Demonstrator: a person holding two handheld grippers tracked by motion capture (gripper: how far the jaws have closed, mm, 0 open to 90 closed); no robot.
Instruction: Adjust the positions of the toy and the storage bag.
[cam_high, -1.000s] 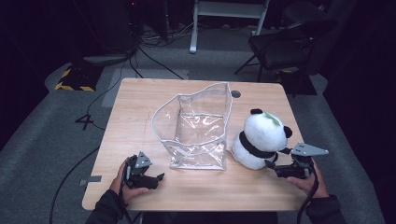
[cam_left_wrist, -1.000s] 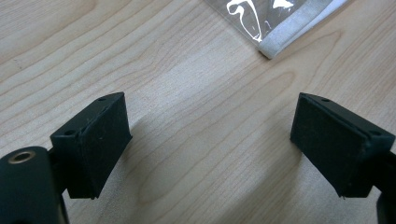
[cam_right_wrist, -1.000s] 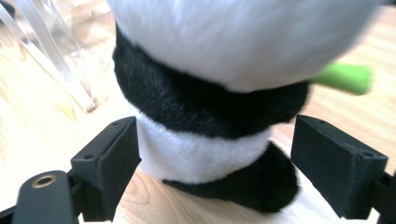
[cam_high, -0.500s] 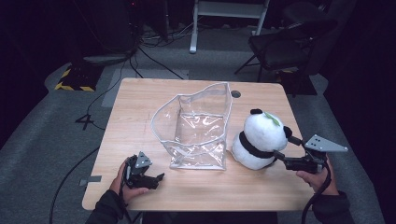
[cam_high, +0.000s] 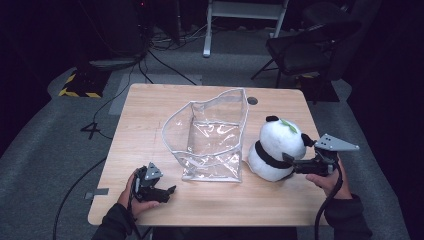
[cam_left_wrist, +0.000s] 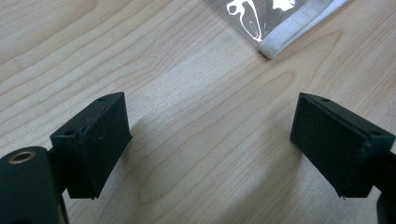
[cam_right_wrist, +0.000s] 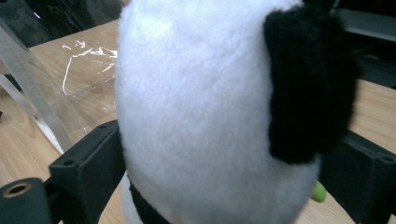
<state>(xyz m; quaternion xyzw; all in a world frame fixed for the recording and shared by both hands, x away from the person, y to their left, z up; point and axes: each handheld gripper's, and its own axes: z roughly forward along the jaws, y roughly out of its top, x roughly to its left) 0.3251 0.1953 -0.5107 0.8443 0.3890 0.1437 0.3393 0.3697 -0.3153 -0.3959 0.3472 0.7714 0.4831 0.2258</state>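
A black-and-white plush panda (cam_high: 274, 145) sits upright on the wooden table (cam_high: 145, 115), just right of a clear plastic bag (cam_high: 212, 135) that stands with its mouth up. My right gripper (cam_high: 289, 162) reaches in from the right at the panda's neck. In the right gripper view the panda (cam_right_wrist: 210, 107) bulges between the two jaws. The jaws have just been opening and stand wide around it, and I see no squeeze in the fur. My left gripper (cam_high: 167, 191) rests open on the table near the front left, and the left gripper view shows bare wood between its fingertips (cam_left_wrist: 210, 135).
The bag's white-trimmed bottom corner (cam_left_wrist: 280, 32) lies just beyond the left gripper. A round cable hole (cam_high: 252, 100) sits at the table's far side. A dark chair (cam_high: 305, 47) and floor cables stand behind the table. The table's front edge is close to both hands.
The right gripper rose from low beside the panda's base, swung out to the right, and now reaches in at the panda's neck. The panda, the bag and the left gripper stayed put.
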